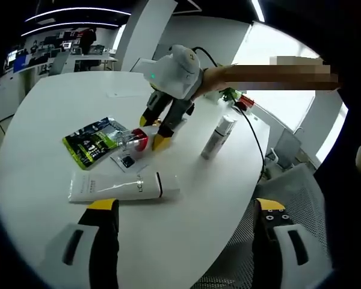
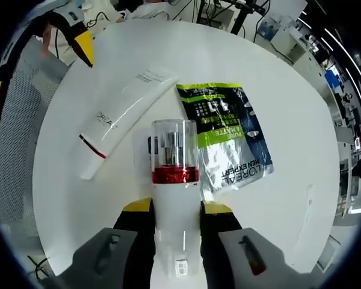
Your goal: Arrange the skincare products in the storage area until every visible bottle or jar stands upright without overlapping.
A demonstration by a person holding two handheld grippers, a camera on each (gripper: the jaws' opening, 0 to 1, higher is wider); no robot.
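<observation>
The right gripper (image 2: 175,218) is clamping a white pump bottle (image 2: 174,198) with a clear cap and red collar between its jaws, and is holding it tipped over the round white table (image 1: 60,108); the left gripper view is showing the same bottle (image 1: 134,139) low over the tabletop, not yet standing. The left gripper (image 1: 186,211) is hanging with its jaws spread wide and nothing between them, over the table's near edge. One white spray bottle (image 1: 218,136) is appearing to stand upright, well apart from the rest. A white tube (image 1: 121,186) is lying flat, and a green L'Oreal sachet (image 2: 227,141) is lying flat beside it. Judged progress: early, with the held bottle and the tube both waiting to be stood up
</observation>
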